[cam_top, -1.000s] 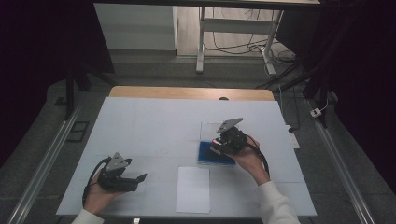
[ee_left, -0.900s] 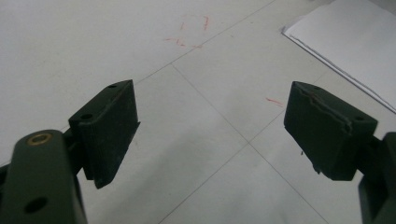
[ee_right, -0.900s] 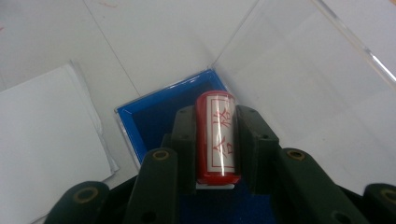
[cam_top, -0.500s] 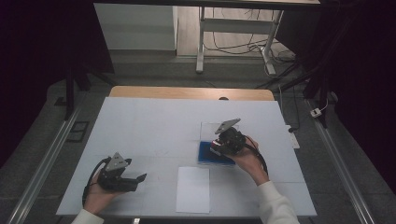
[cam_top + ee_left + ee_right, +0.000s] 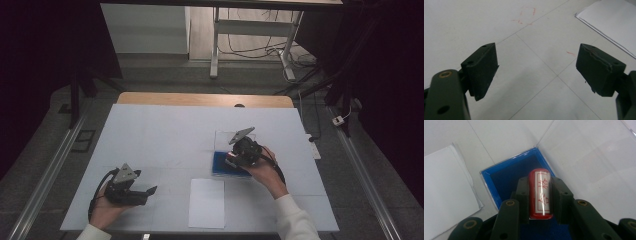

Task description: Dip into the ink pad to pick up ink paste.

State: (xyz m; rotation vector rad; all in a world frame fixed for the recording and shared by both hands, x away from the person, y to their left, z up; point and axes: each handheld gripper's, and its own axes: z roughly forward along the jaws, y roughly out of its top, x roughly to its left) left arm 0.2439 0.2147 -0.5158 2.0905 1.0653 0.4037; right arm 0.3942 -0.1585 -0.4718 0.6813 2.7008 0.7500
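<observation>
Jaws, high view: the right gripper [image 5: 235, 159] has its jaws closed on a red stamp [image 5: 231, 157], over the blue ink pad case [image 5: 225, 165]; the left gripper [image 5: 142, 192] lies low at the near left of the bench [image 5: 165, 135], jaws apart and empty.
Change, high view: against the earlier frames nothing has shifted; both hands, the case and the paper sit where they were.
Count, high view: two grippers, one case with its clear lid [image 5: 226, 138] folded back flat, one white sheet of paper [image 5: 207, 202] just near of the case.
Jaws, left gripper view: the two black pads [image 5: 482, 66] stand wide apart with only bare bench [image 5: 474, 27] between them.
Marks, left gripper view: faint red pen marks [image 5: 527, 15] on the bench, too sketchy to read; a corner of the white paper [image 5: 610, 22] at upper right.
Jaws, right gripper view: the right gripper [image 5: 540, 195] is clamped on the red stamp [image 5: 540, 193], one pad on each side, the stamp lying along the jaws above the blue ink pad case [image 5: 506, 177].
Writing, right gripper view: the stamp's white label carries two red Chinese characters in a red frame, apparently 合格.
Count, right gripper view: one stamp, one case, one clear lid [image 5: 589, 155] open beyond it, one sheet of white paper [image 5: 446, 185] to the left.
</observation>
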